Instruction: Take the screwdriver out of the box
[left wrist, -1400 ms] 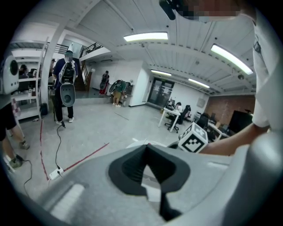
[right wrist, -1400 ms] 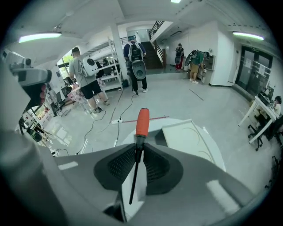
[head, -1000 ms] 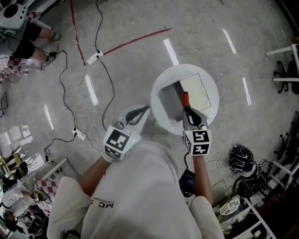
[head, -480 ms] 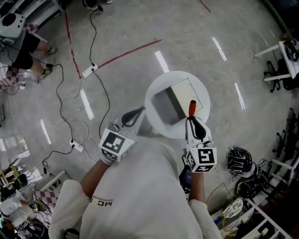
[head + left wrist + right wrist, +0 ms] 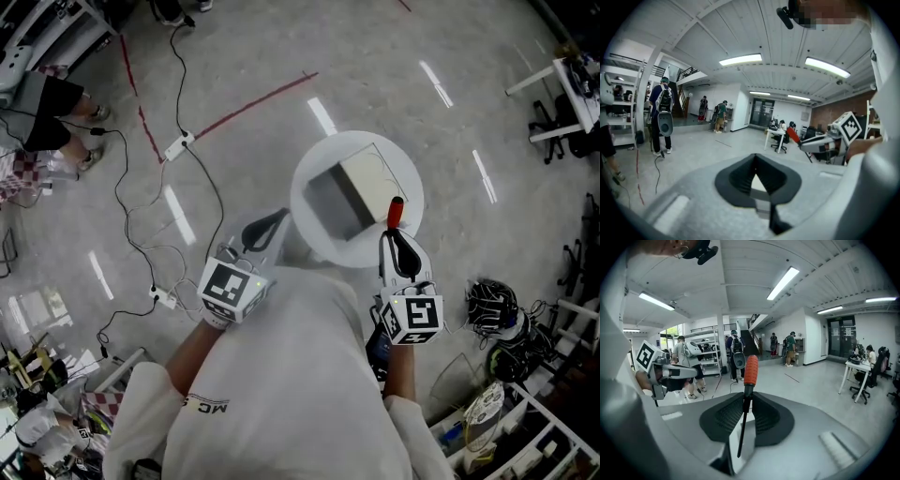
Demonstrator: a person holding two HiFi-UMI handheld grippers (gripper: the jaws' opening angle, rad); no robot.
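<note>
An open box (image 5: 334, 202) with a grey inside and a cream lid sits on the round white table (image 5: 310, 232). My right gripper (image 5: 397, 236) is shut on the screwdriver's thin shaft. The red handle (image 5: 396, 212) sticks out past the fingertips, above the table and just right of the box. In the right gripper view the screwdriver (image 5: 750, 369) stands between the dark pads of the right gripper (image 5: 748, 397). My left gripper (image 5: 280, 219) hangs off the table's left edge. In the left gripper view the left gripper (image 5: 755, 156) has its tips together with nothing in them.
Cables and a power strip (image 5: 178, 145) trail across the floor at left, beside a red tape line (image 5: 265, 97). Bags and helmets (image 5: 492, 308) lie at right by white racks. A person's legs (image 5: 56, 98) show at far left.
My right gripper has lifted the screwdriver up and moved it from over the box to the right of it. The left gripper has risen a little beside the table.
</note>
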